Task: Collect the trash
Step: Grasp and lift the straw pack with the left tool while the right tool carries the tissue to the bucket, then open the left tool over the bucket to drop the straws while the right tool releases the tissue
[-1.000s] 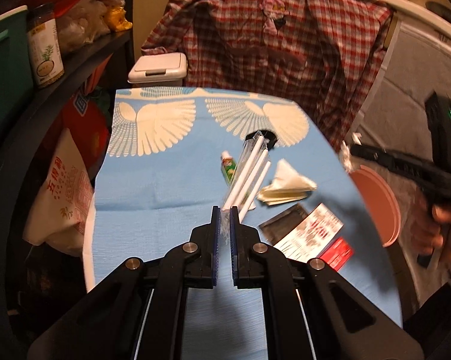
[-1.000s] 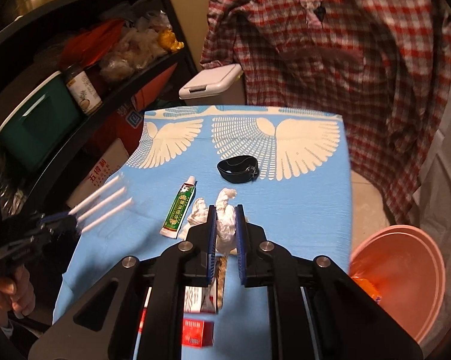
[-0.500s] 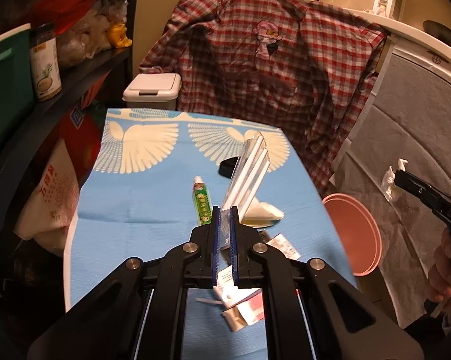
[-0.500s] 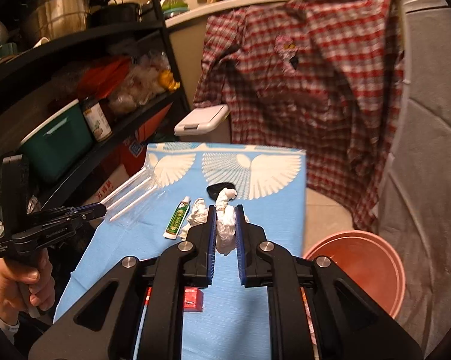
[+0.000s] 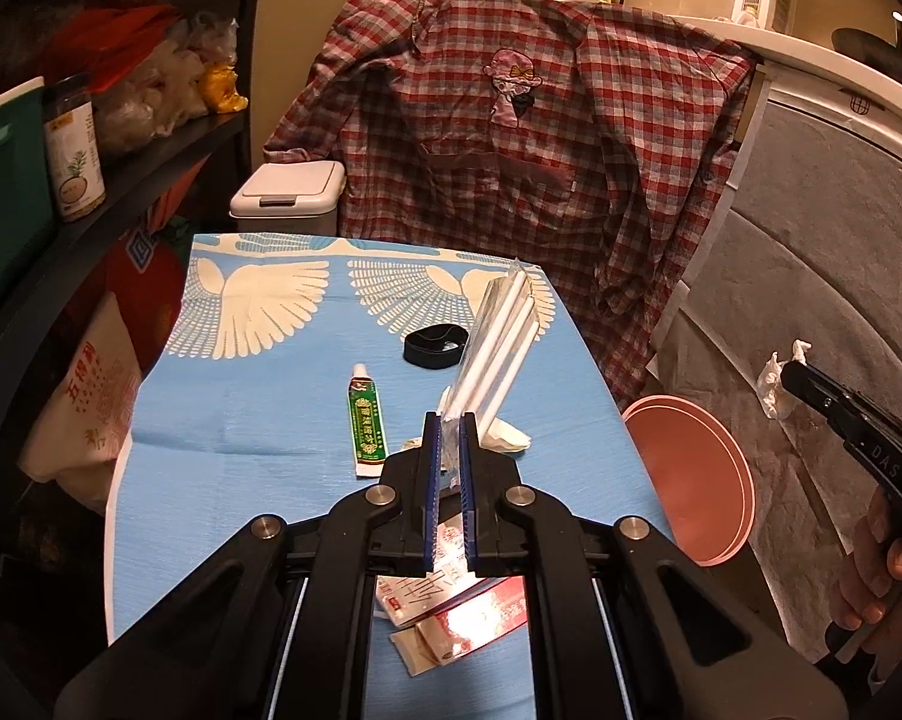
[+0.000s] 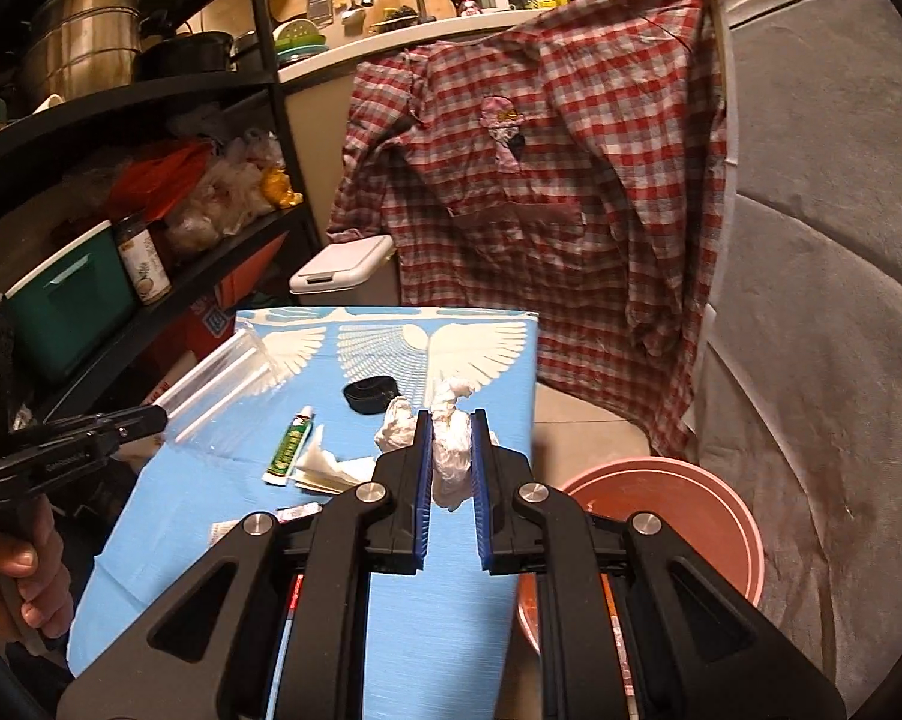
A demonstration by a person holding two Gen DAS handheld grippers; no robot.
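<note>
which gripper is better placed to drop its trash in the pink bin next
Right. The right gripper holds its crumpled tissue beside the pink bin; the left gripper, clamping the straw packet, hangs over the table.

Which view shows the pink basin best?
Right wrist: the pink basin shows its rim and inside on the floor beside the blue table. Left wrist shows it only edge-on, partly hidden by the table.

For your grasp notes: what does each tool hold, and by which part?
The left tool pinches the clear straw packet by its bottom end. The right tool squeezes a crumpled tissue around its middle, its top sticking out.
</note>
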